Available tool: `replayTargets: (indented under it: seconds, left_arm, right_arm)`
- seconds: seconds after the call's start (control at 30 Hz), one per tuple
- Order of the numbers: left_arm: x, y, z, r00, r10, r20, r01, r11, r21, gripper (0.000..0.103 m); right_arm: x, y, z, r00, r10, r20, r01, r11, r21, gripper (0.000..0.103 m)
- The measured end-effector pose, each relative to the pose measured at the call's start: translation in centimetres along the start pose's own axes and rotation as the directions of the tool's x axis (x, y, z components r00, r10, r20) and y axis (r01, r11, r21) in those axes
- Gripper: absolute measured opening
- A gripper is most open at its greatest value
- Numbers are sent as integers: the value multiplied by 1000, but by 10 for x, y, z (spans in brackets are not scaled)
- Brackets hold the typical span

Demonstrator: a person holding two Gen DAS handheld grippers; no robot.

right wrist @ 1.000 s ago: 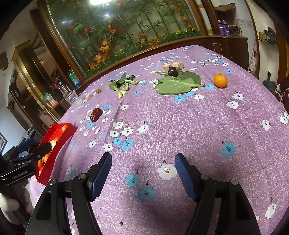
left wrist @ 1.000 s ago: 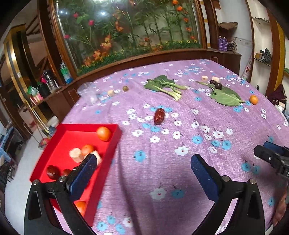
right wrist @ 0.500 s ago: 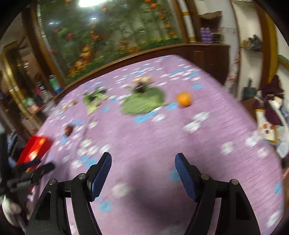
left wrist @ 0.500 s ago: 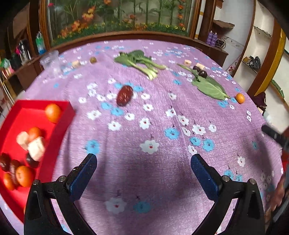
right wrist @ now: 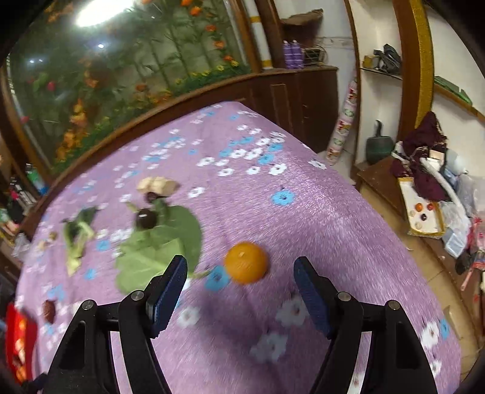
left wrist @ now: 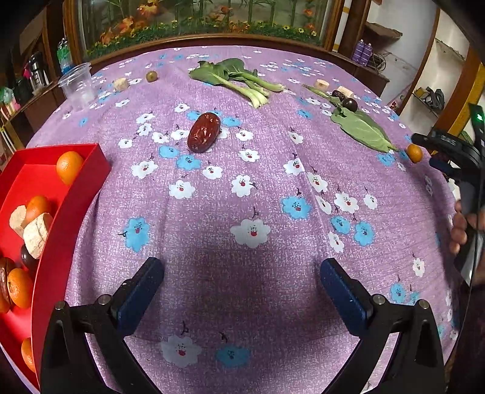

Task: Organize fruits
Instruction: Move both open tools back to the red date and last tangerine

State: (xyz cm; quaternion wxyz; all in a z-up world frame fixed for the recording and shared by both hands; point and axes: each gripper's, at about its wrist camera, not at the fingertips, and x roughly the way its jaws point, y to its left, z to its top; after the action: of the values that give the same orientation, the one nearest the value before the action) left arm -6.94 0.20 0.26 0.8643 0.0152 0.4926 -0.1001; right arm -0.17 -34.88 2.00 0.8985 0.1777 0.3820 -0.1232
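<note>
1. While the right wrist view is smeared with blur, a small round orange fruit [right wrist: 246,262] with a smooth skin shows plainly on the cloth, just ahead of the right gripper [right wrist: 239,285] and between the lines of its two blue-padded fingers, nearer the left one; the jaws stand wide with nothing between the pads.
2. From the left wrist view that same orange fruit [left wrist: 414,153] lies at the far right of the table, just beside the tip of a broad green leaf [left wrist: 360,128].
3. A wrinkled dark red date [left wrist: 202,132] lies alone mid-table, well ahead of the left gripper [left wrist: 242,288], whose jaws are spread wide and hold nothing.
4. At the left edge sits a red rectangular tray [left wrist: 57,242] holding several orange fruits, pale beige chunks and dark round fruits.
5. Further back lie a bunch of green bok choy [left wrist: 239,77], a dark plum [left wrist: 349,104] on the leaf's stem end, pale chunks and a clear plastic cup [left wrist: 77,85].
6. A purple tablecloth printed with white and blue flowers [left wrist: 251,212] covers the table.
7. Behind it runs a wood-framed glass case of artificial flowers [left wrist: 194,21]; shelves and clutter fill the room's right side.
</note>
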Motion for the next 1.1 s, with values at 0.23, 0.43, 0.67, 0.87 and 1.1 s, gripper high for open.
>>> replayTargets:
  seconds: [0.23, 0.43, 0.67, 0.87, 1.1]
  left_arm:
    - [4, -8, -2, 999, 52, -10, -52, 997, 54, 103]
    - [3, -7, -4, 999, 46, 3, -46, 997, 69, 103]
    - [-2, 8, 17, 1000, -14, -8, 14, 998, 54, 99]
    - [-1, 34, 66, 996, 38, 78, -38, 999, 6, 97]
    - [28, 34, 97, 996, 53, 66, -56, 997, 48, 74]
  right_arm:
    - [17, 0, -4, 1000, -3, -24, 2, 1000, -14, 76]
    - [21, 3, -4, 999, 8, -33, -10, 999, -33, 76]
    - [23, 12, -7, 998, -45, -41, 41, 995, -87, 76]
    - [23, 17, -8, 995, -89, -49, 82, 989, -127, 72]
    - [22, 17, -10, 991, -125, -46, 117, 982, -150, 64]
